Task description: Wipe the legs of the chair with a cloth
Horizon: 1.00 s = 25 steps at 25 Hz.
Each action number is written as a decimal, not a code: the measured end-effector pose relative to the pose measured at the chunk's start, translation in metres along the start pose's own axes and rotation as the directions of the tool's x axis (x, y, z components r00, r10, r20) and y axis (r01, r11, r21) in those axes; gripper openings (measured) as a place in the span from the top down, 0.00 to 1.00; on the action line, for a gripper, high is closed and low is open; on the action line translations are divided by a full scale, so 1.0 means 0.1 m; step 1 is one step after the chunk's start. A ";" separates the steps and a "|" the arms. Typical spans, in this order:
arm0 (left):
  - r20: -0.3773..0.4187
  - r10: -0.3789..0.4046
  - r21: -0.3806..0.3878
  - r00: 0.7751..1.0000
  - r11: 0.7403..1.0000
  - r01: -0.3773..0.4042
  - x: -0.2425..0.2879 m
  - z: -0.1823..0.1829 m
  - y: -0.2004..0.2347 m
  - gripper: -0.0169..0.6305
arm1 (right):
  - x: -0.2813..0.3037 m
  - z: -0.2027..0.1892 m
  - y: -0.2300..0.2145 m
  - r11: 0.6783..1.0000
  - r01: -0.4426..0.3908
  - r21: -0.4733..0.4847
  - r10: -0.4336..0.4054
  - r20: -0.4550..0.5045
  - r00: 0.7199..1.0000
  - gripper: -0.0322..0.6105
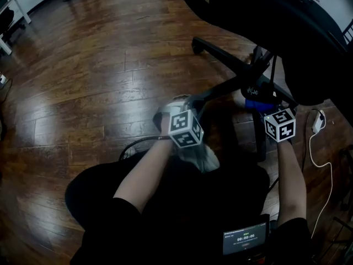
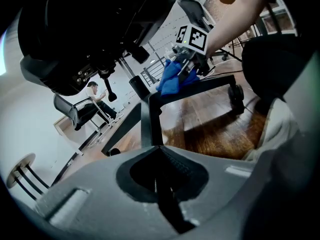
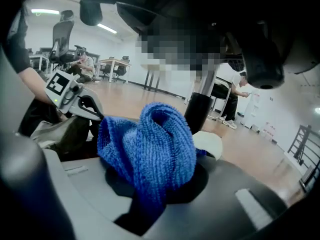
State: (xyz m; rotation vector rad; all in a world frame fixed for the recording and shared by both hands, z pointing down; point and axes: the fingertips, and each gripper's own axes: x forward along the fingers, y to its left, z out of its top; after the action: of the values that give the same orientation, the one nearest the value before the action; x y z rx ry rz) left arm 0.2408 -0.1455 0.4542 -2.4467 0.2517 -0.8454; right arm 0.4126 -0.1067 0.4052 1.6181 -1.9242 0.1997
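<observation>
The black office chair (image 1: 287, 32) stands at the upper right, its star base legs (image 1: 226, 57) spread over the wooden floor. My right gripper (image 1: 266, 109) is shut on a bunched blue cloth (image 1: 256, 104), which it holds at the hub beside the central column (image 3: 200, 111). The cloth (image 3: 150, 146) fills the right gripper view. My left gripper (image 1: 194, 100) is shut, its tips right at a black leg (image 2: 146, 121) that rises just past them. The left gripper view also shows the right gripper (image 2: 189, 59) and the cloth (image 2: 172, 79) further along that base.
A white plug and cable (image 1: 318, 120) lie on the floor at the right. A black cable (image 1: 132, 145) loops near my left arm. A small screen (image 1: 245, 242) sits at the bottom. A caster (image 2: 235, 91) ends one leg. People sit at desks far back.
</observation>
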 end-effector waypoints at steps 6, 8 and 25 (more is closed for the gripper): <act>-0.001 0.004 0.003 1.000 1.000 -0.004 -0.01 0.00 0.02 0.97 | 0.27 0.20 -0.16 0.999 0.047 -0.024 -0.047 -0.018 0.999 0.83; -0.001 0.003 0.004 1.000 1.000 -0.003 0.00 0.00 0.02 0.97 | 0.24 0.18 -0.13 0.997 0.066 -0.028 -0.066 -0.005 0.998 0.83; -0.009 0.013 -0.011 1.000 1.000 -0.013 -0.01 -0.02 0.02 0.97 | -0.93 -0.83 0.92 0.983 -0.181 0.005 0.181 -0.073 0.981 0.83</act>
State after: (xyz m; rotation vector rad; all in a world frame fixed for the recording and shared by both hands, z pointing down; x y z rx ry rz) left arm 0.2387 -0.1476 0.4546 -2.4491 0.2764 -0.8521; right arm 0.3622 0.0332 0.4460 1.4143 -2.0141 0.3266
